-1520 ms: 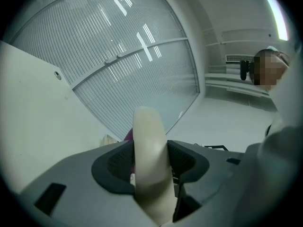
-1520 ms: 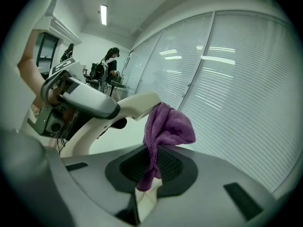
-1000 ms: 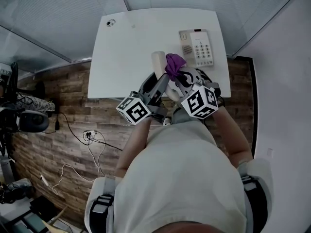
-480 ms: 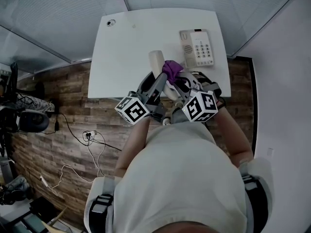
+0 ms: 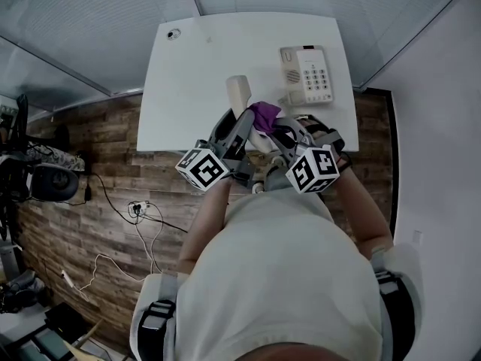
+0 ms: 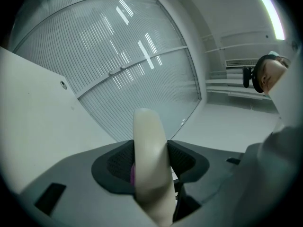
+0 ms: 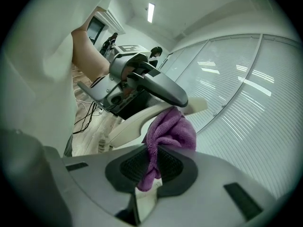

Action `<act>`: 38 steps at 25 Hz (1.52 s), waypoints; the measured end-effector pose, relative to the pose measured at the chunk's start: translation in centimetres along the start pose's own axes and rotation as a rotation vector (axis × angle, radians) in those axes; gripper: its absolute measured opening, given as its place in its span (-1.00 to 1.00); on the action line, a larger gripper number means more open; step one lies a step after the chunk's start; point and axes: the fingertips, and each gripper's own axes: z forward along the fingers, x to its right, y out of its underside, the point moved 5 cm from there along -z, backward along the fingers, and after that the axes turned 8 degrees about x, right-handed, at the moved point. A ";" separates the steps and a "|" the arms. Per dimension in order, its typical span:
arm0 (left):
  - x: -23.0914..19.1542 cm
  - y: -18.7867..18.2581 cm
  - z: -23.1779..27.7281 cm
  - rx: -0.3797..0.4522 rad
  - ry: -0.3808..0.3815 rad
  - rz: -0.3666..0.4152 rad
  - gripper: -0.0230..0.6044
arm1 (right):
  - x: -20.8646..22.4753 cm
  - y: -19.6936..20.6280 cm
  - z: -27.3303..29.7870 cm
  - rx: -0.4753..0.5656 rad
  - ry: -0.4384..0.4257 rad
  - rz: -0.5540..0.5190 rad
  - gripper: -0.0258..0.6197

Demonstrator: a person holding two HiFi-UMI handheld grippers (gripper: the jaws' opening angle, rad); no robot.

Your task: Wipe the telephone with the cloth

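Snugly between left tongs [image 6: 150, 161], telephone handset [image 6: 147, 131]

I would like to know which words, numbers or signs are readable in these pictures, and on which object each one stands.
No text can be read.
Telephone keypad: the button marks are too small to read.
Marker cubes: only black and white square patterns, no letters.
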 end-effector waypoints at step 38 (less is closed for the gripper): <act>-1.6 -2.6 4.9 0.047 -0.023 0.009 -0.19 | 0.5 5.6 -1.3 -0.049 0.045 0.241 -0.78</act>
